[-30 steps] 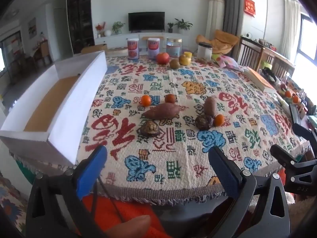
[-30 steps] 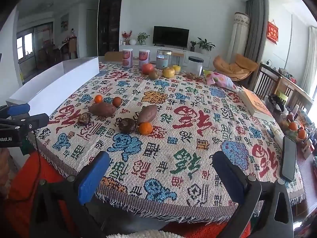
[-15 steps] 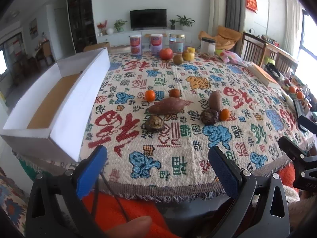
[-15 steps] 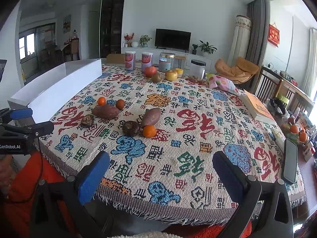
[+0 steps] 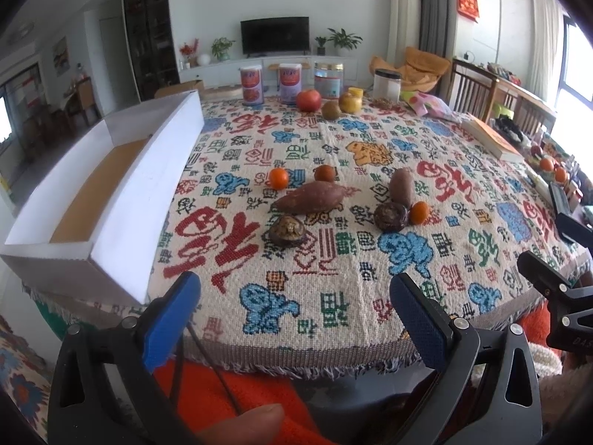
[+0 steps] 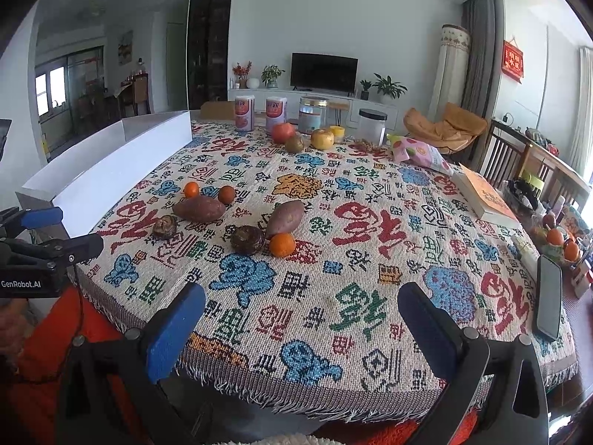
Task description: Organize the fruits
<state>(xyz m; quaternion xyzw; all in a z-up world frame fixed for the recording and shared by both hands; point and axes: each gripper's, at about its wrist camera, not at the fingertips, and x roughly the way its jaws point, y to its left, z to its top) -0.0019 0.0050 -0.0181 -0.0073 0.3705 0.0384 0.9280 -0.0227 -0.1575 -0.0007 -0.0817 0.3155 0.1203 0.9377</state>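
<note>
Over the near edge of the table (image 5: 333, 348), both tools are hovering short of the produce, so the sorting is only just starting, as far as these views let me judge. The left gripper (image 5: 292, 319) is hanging with its blue pads spread wide and nothing between them; the right gripper (image 6: 300, 328) is likewise released and carrying nothing. Near the middle of the patterned cloth, 7 pieces are lying loose: 2 sweet potatoes, the longer one (image 5: 309, 197) lying crosswise and the shorter one (image 5: 401, 187) pointing away, 3 small oranges with the nearest (image 6: 282, 244) touching the shorter potato, and 2 dark, wrinkled round items (image 5: 287, 230) that I cannot identify for certain at this resolution. A white box (image 5: 122, 200) with a brown floor is sitting at the table's left edge, holding nothing visible, and it is probably the destination. More fruit, including a red one (image 5: 308, 100), is resting well apart at the far side beside some cans. Next, 1 gripper is needing to reach forward, straddle a single piece, likely a firm orange or potato, and close gently enough not to bruise it or nudge its neighbours.
</note>
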